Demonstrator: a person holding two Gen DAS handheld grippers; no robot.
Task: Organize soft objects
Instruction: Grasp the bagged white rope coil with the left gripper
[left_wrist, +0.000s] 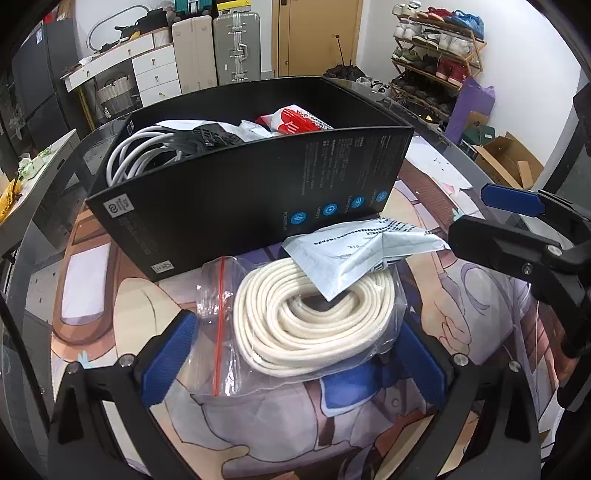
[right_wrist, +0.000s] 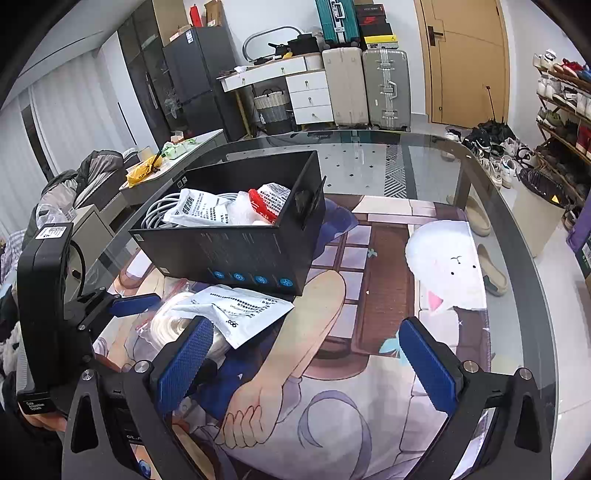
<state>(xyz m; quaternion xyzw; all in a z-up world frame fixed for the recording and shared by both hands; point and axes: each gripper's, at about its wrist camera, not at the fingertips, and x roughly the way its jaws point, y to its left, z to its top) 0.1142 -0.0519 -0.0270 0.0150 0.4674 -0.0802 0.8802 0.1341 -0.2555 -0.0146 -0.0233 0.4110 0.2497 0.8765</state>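
Note:
A cream cord coil (left_wrist: 314, 321) in a clear zip bag with a red seal lies on the printed mat, just in front of the black box (left_wrist: 240, 192). A pale printed pouch (left_wrist: 362, 251) rests on top of the coil. My left gripper (left_wrist: 295, 332) is open, its blue pads on either side of the bagged coil. My right gripper (right_wrist: 306, 332) is open over bare mat, to the right of the pouch (right_wrist: 243, 310). One of its fingers (left_wrist: 511, 199) shows at the right of the left wrist view. The box (right_wrist: 236, 251) holds a grey cable (left_wrist: 133, 158), a red-and-white packet (left_wrist: 295, 120) and a white pouch (right_wrist: 199, 210).
The mat (right_wrist: 369, 406) covers a round glass table (right_wrist: 461, 155) whose edge curves along the right. Suitcases (right_wrist: 369, 85), a white drawer unit (right_wrist: 306, 96) and a shoe rack (left_wrist: 436, 66) stand beyond. A cardboard box (left_wrist: 506, 158) sits on the floor.

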